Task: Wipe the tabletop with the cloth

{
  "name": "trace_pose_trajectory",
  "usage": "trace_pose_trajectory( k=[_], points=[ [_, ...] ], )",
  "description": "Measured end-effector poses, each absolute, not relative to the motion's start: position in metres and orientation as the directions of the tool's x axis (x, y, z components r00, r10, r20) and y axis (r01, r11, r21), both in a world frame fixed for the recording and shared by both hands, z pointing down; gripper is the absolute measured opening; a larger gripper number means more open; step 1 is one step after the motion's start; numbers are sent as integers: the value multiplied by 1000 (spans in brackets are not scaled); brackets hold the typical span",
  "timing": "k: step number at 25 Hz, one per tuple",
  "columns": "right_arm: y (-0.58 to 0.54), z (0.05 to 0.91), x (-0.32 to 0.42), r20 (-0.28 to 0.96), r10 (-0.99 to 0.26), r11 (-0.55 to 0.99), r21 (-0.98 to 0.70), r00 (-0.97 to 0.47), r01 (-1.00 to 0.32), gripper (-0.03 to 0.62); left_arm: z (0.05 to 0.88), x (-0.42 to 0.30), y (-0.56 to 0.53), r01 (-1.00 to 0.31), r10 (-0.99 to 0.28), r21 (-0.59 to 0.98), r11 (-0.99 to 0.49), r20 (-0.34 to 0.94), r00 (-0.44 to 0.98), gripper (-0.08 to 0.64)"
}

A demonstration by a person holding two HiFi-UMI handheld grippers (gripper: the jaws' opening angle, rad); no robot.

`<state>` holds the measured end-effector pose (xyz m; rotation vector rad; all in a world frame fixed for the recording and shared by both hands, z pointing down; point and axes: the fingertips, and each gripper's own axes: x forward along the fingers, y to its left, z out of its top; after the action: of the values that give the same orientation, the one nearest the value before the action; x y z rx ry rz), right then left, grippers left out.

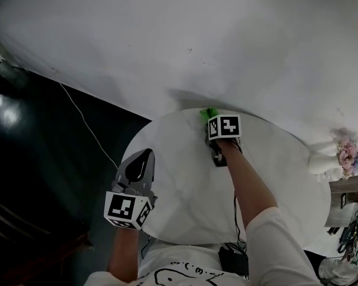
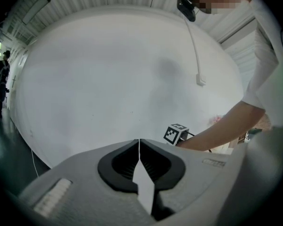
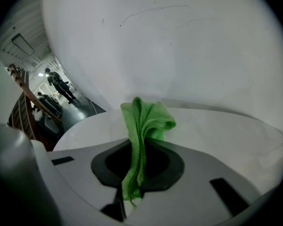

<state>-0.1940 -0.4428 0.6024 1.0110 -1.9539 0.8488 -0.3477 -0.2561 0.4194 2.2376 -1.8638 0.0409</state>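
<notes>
Our right gripper has its jaws clamped on the green cloth, which sticks out ahead of them at the round counter's far edge. The unwiped surface lies back toward us. Our left gripper, jaws together and empty, hovers near the left rim.

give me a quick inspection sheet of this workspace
surface: round white tabletop, bare apart from the cloth
job's things: green cloth, bunched, at the tabletop's far edge
clutter: nothing seen
grippers: right gripper jaws shut on the cloth; left gripper jaws together, empty, over the tabletop's left edge
cables: white cable across the dark floor; dark cable along the right forearm
surroundings: white backdrop; flowers at right; people standing in the distance
</notes>
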Motion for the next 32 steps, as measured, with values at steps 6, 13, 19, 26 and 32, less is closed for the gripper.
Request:
trace_pose_trajectory(
  k=[6, 13, 19, 26, 32],
  points=[
    [-429, 594, -220, 772, -275, 469, -412, -573, -781, 43, 427, -346, -259, -968, -962, 169, -185, 170, 213, 21],
    [-411, 570, -229, 703, -294, 492, -469, -648, -733, 43, 422, -339, -256, -964, -961, 176, -200, 155, 228, 21],
    [-398, 547, -215, 653, -341, 534, -457, -676, -711, 43, 417, -326, -253, -963, -962, 181, -202, 149, 230, 21],
    [-377, 513, -191, 599, -384, 587, -429, -703, -687, 43, 409, -309, -244, -964, -964, 175, -200, 141, 226, 21],
    [-361, 488, -155, 540, -489, 667, -275, -685, -692, 43, 395, -272, -229, -969, -968, 149, -199, 123, 218, 20]
  ],
)
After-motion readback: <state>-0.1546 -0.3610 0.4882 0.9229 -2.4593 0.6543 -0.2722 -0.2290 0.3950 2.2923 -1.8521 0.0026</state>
